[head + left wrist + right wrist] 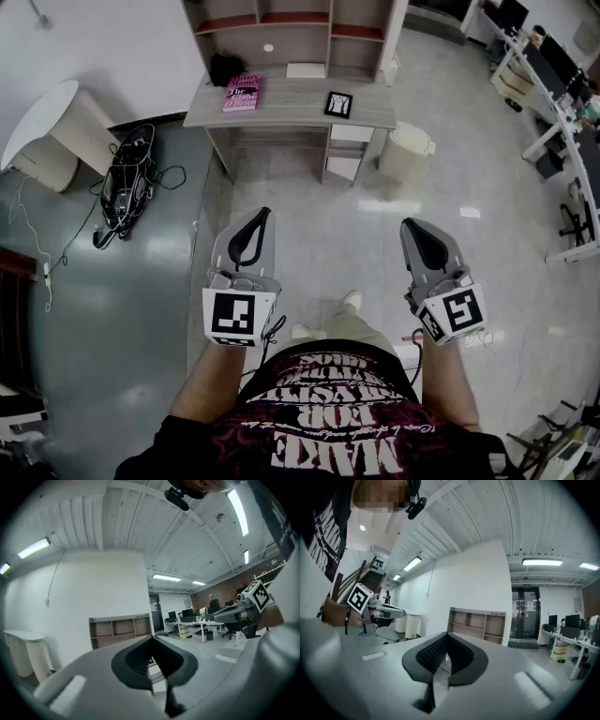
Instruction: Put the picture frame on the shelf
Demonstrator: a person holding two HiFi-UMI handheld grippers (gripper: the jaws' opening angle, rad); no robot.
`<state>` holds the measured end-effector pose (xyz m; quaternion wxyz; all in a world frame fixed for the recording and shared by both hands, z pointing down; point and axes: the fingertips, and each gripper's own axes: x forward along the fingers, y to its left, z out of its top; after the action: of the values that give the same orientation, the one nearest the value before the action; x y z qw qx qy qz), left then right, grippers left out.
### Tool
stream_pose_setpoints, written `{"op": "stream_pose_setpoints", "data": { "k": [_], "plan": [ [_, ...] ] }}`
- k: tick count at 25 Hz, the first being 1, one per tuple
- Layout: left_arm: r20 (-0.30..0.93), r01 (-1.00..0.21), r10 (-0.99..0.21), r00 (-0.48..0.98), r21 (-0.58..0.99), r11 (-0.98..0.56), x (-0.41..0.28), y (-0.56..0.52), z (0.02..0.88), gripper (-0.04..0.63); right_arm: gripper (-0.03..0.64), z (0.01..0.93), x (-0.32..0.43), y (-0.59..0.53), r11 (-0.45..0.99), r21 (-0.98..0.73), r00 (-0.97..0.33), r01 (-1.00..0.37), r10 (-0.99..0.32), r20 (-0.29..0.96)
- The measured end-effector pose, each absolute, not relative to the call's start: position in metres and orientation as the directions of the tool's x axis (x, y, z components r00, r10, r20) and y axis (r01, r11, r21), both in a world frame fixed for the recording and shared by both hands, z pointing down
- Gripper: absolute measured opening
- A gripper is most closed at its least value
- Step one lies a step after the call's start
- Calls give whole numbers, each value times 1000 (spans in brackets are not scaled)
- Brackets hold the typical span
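The picture frame (338,104), small and black, rests on the grey desk top (291,108) far ahead, right of a pink book (242,94). Above the desk rises the shelf unit (281,23) with open compartments; it also shows in the left gripper view as shelf unit (121,629) and in the right gripper view as shelf unit (477,624). My left gripper (263,214) and right gripper (411,225) are held low over the floor, well short of the desk. Both are shut with nothing between their jaws, left gripper (151,640) and right gripper (446,637).
A white bin (406,150) stands right of the desk. A round white table (47,122) and a black bag with cables (127,183) sit at the left. Office desks and chairs (562,103) line the right side. A white box (306,70) lies at the desk's back.
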<state>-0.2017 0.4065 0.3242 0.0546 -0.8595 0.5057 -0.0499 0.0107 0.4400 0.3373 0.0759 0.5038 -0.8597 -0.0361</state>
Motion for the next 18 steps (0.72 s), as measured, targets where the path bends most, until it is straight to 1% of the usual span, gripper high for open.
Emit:
{"op": "stream_pose_setpoints", "data": {
  "k": [5,10,18],
  "plan": [
    [54,-849,-860,508,-137,-510,-205,411,338,0,27,347,11,450,462,69,-455,-884,-885,96],
    [69,-849,-857,511,-120,-515,-205,391,347,0,28,353,16,441,453,71,-444,-889,-889,115],
    [108,-836,-843,527,-116,-537,-182,345,359,0,28,362,38,397,453,34,-446,-891,-887,119]
  ]
}}
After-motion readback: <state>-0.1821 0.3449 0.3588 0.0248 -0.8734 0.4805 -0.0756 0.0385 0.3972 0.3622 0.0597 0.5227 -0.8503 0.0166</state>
